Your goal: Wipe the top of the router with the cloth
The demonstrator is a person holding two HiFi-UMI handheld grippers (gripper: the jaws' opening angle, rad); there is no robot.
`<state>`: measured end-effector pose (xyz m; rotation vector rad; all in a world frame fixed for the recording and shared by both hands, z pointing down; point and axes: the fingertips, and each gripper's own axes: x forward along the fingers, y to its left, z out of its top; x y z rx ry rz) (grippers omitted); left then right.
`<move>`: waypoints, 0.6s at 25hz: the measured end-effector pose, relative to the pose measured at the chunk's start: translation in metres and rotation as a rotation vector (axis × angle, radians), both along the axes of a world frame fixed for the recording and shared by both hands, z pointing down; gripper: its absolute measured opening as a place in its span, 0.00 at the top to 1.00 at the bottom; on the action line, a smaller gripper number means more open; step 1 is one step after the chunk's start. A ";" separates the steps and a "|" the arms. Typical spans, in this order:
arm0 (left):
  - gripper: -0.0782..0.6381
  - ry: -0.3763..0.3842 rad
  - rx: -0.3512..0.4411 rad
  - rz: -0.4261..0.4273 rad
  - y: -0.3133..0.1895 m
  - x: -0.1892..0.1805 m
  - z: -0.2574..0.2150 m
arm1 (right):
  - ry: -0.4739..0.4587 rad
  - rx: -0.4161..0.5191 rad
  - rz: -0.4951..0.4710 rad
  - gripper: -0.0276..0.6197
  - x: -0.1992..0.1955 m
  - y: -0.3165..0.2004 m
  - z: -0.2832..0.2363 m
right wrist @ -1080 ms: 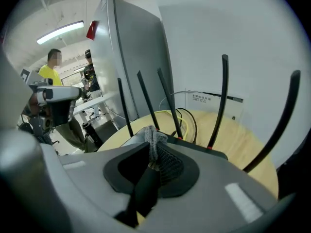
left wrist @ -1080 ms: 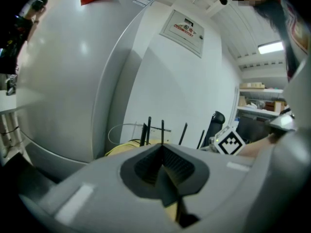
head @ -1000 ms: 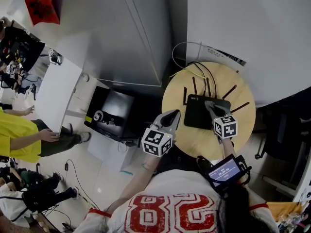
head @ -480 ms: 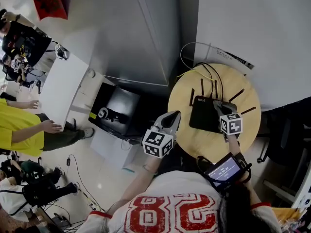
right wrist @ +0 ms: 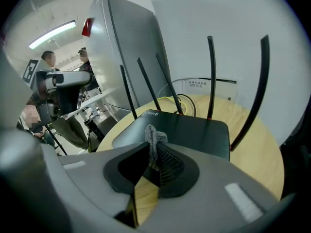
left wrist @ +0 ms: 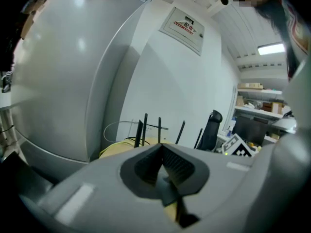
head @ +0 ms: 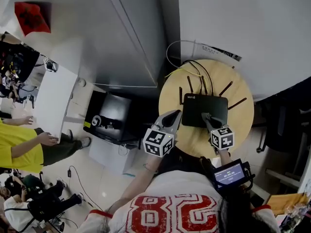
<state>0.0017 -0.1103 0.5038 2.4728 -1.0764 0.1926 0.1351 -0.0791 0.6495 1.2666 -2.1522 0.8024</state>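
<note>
1. The flat black plastic router (head: 204, 109) lies near the middle of the round pale wooden bench (head: 242, 123), its thin black antennas (head: 228, 88) standing along the far edge and sides.
2. A small bunch of grey knitted cloth (right wrist: 154, 137) is pinched in the right gripper (head: 207, 117), whose jaws are closed on it. A tuft of the cloth sticks out past the tips.
3. In the head view, that gripper's tip sits over the near part of the router's top. From the right gripper view, the cloth hangs just above the router's near edge. Whether it actually presses on the surface, I cannot tell.
4. The left gripper (head: 171, 118) is held over the bench's left rim, beside the router but apart from it. Its jaws are brought together with nothing between them.
5. Black cables and a yellow cable (head: 178, 72) trail from the router's back toward the white wall (head: 243, 23).
6. A small lit screen (head: 229, 174) is strapped at the person's right forearm.
7. Left of the bench a tall grey cabinet (head: 121, 38) stands, with a black box (head: 112, 111) on the floor below it.
8. Further left, a person in a yellow shirt (head: 14, 140) is at the edge of the room.
</note>
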 end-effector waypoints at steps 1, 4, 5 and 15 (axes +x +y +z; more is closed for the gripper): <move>0.89 0.001 0.000 0.012 0.001 0.004 0.000 | -0.010 -0.003 0.006 0.89 -0.002 0.008 0.000; 0.89 0.005 0.003 0.036 0.002 0.015 -0.001 | -0.030 -0.012 0.014 0.89 -0.007 0.027 0.000; 0.89 0.006 0.005 0.045 0.002 0.020 -0.002 | -0.036 -0.015 0.018 0.89 -0.007 0.031 0.000; 0.89 0.011 0.007 0.127 0.006 0.047 -0.002 | -0.041 0.062 0.110 0.89 0.026 0.011 -0.025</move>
